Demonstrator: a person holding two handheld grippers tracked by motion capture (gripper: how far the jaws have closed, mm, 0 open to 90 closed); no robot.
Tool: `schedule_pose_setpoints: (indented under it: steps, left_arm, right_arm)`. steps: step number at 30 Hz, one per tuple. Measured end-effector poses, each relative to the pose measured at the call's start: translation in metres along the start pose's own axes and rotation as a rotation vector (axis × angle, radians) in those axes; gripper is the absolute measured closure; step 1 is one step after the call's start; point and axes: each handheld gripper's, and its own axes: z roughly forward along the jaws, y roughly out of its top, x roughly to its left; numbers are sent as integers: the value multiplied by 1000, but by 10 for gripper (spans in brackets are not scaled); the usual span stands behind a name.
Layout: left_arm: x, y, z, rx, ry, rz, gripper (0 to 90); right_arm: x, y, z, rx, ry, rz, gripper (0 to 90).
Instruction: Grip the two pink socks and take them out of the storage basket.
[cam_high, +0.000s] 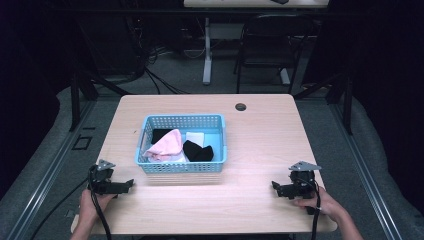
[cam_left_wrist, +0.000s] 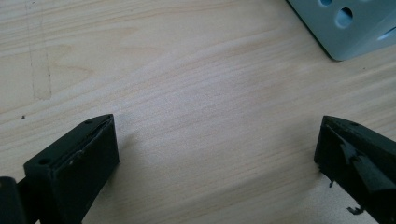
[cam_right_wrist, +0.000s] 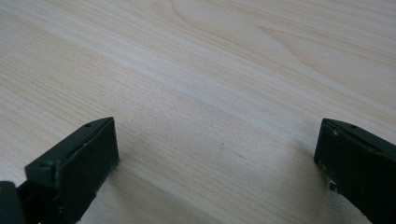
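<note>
A light blue perforated basket (cam_high: 181, 168) stands in the middle of the wooden table (cam_high: 260, 135). Inside it lie a pink cloth (cam_high: 167, 145), a black cloth (cam_high: 197, 151) and a white cloth (cam_high: 196, 137). My left gripper (cam_high: 129, 185) rests at the table's front left, held by a hand, pointing right toward the basket's near left corner. Its jaws stand wide apart over bare wood (cam_left_wrist: 217, 140), and a corner of the basket (cam_left_wrist: 345, 28) shows at the upper right of its view. My right gripper (cam_high: 275, 187) rests at the front right, open, with nothing between its jaws (cam_right_wrist: 217, 140).
A round cable hole (cam_high: 241, 106) sits near the table's far edge. Beyond the table stand a dark chair (cam_high: 270, 45) and a white table leg (cam_high: 207, 50) with cables on the floor. Cables trail from both grippers off the front edge.
</note>
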Motion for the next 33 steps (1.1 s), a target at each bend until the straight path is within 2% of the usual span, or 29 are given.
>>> schedule_pose_setpoints:
  steps: [9, 14, 17, 20, 24, 33]
  left_arm:
    - [0, 2, 0, 13, 6, -4, 0]
    - [0, 3, -1, 34, 4, -2, 0]
    - [1, 5, -3, 59, 8, -19, 0]
    - [3, 6, -9, 55, -13, -53, 0]
    - [2, 8, -21, 40, -14, -43, 0]
    - [-3, 22, -46, -9, -80, -51, 0]
  right_arm:
    - [0, 0, 0, -1, 0, 0, 0]
    - [0, 0, 0, -2, -1, -3, 0]
    - [0, 0, 0, 0, 0, 0, 0]
    - [0, 0, 0, -2, -1, -3, 0]
    - [0, 0, 0, -2, -1, -2, 0]
    - [0, 0, 0, -2, -1, -1, 0]
